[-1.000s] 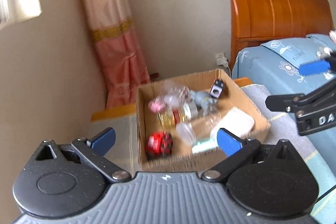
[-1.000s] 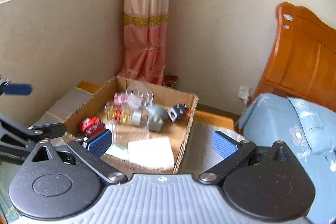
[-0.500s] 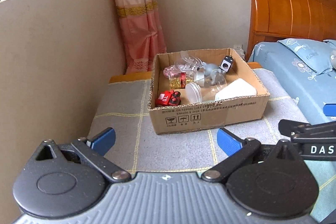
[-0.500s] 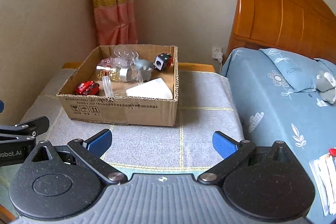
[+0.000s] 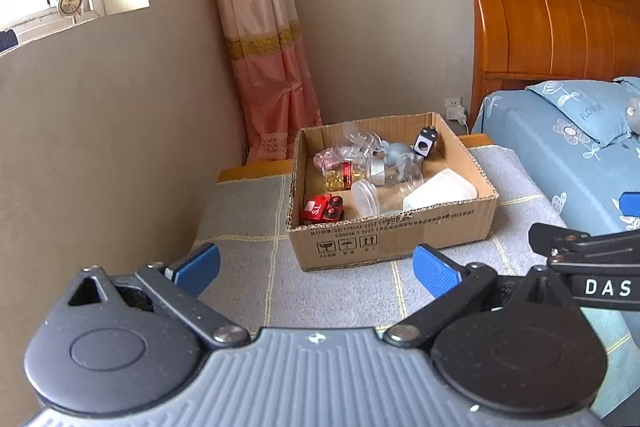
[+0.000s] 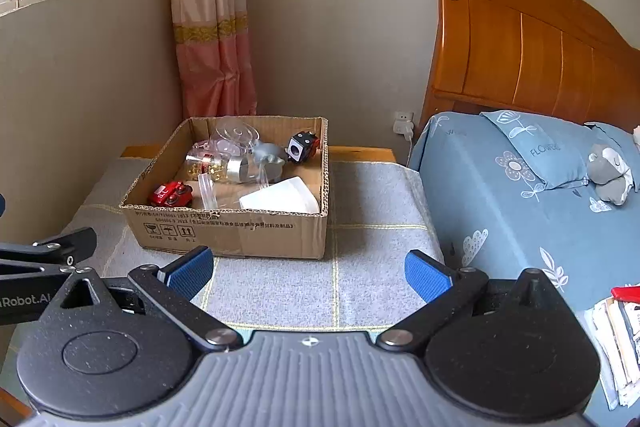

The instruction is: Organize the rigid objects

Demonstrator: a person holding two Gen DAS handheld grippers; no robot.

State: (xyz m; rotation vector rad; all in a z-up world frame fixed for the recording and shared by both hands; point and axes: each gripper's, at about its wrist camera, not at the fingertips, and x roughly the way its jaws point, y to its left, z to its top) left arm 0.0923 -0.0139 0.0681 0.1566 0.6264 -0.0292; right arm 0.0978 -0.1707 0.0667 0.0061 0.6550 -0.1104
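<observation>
An open cardboard box (image 5: 394,239) (image 6: 232,233) stands on a grey cloth-covered stand. Inside lie a red toy car (image 5: 322,209) (image 6: 171,194), a clear plastic jar (image 5: 370,197) on its side, a white lid-like container (image 5: 440,193) (image 6: 280,199), a gold-filled jar (image 5: 340,175) (image 6: 206,163), a grey toy (image 6: 269,157) and a black-and-white cube (image 5: 426,143) (image 6: 302,146). My left gripper (image 5: 316,267) hangs open and empty in front of the box. Near the box's front, my right gripper (image 6: 308,271) is open and empty too.
A bed with a blue flowered sheet (image 6: 520,203) and wooden headboard (image 6: 520,51) runs along the right. A pink curtain (image 5: 264,39) hangs in the corner and a beige wall (image 5: 100,147) closes the left. Papers (image 6: 618,331) lie at the bed's near right edge.
Both grippers have pulled back and away from the box, which now sits smaller and farther off. Both stayed open and empty.
</observation>
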